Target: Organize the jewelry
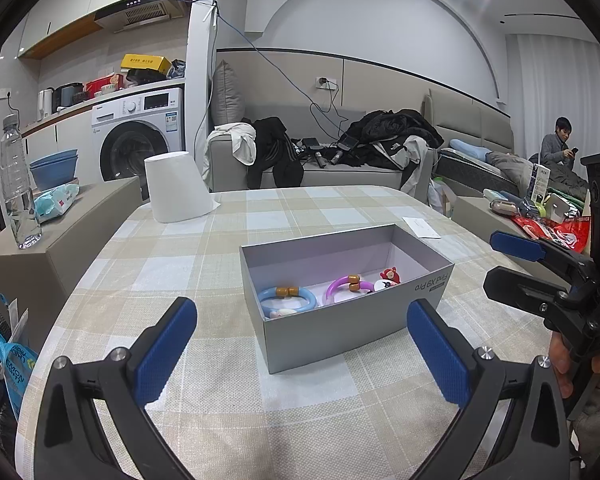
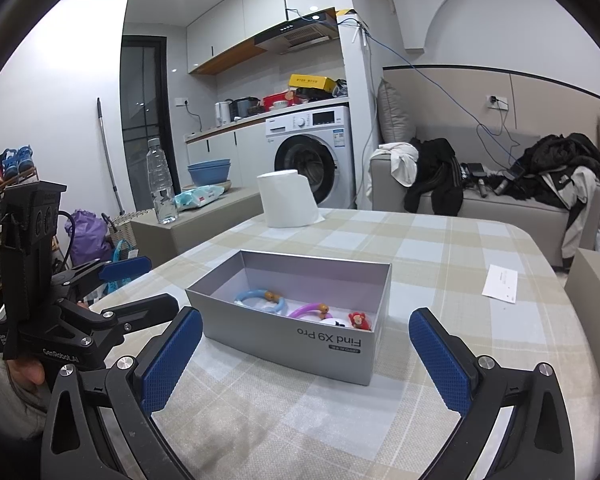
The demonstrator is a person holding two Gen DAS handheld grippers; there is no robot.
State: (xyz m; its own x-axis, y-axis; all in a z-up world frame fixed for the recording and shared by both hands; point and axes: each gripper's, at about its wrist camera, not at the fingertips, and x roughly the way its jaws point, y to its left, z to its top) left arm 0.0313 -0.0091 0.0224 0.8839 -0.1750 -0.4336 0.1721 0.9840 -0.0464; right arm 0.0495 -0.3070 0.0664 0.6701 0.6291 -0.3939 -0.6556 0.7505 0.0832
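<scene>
A grey cardboard box point(image 1: 332, 332) point(image 2: 260, 340) stands open on the checked tablecloth. Inside lie a light blue bracelet point(image 1: 287, 299) point(image 2: 260, 300), a purple bracelet point(image 1: 346, 286) point(image 2: 306, 310), both with brown beads, and a small red figure charm point(image 1: 391, 276) point(image 2: 359, 320). My left gripper point(image 1: 300, 348) is open, hovering just in front of the box with nothing between its blue pads. My right gripper point(image 2: 306, 360) is open too, close to the box's printed side. Each gripper shows in the other's view: the right gripper point(image 1: 508, 264) at the right edge, the left gripper point(image 2: 140, 284) at the left.
A white paper roll point(image 1: 178, 188) point(image 2: 288, 200) stands at the table's far side. A white card point(image 1: 422, 227) point(image 2: 500, 283) lies near the right edge. A water bottle point(image 1: 18, 184) sits on a side cabinet at the left. A sofa with clothes is beyond the table.
</scene>
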